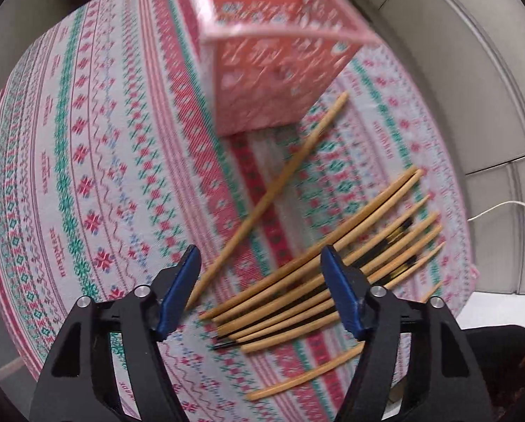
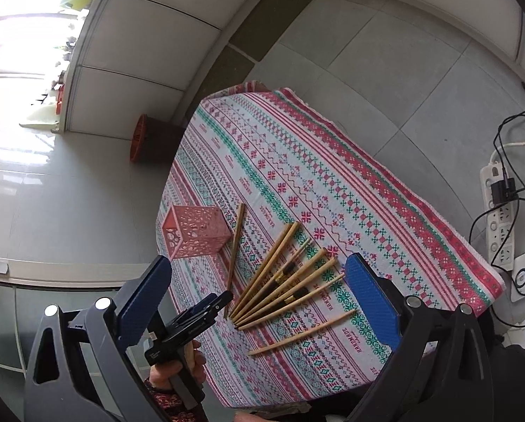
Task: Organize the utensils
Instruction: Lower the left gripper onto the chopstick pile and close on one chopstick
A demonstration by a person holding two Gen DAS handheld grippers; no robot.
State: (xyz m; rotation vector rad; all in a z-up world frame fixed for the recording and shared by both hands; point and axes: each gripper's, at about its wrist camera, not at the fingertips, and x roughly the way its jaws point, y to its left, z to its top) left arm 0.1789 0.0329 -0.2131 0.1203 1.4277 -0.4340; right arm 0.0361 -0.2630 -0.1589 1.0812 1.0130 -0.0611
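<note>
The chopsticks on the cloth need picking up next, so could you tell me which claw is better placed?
Left. The left claw hangs low over the chopstick pile, its open blue fingers straddling the ends. The right claw sits higher and farther back, viewing the whole table.

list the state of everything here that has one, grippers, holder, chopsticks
left gripper: fingers open, nothing pinched, poised over the near ends of the pile
right gripper: fingers wide open, empty, above the table
pink holder: upright, looks empty
chopstick pile: flat on the cloth, fanned out
single chopstick: flat, beside the holder
lone chopstick: flat, near the table edge
tablecloth: spread flat
</note>
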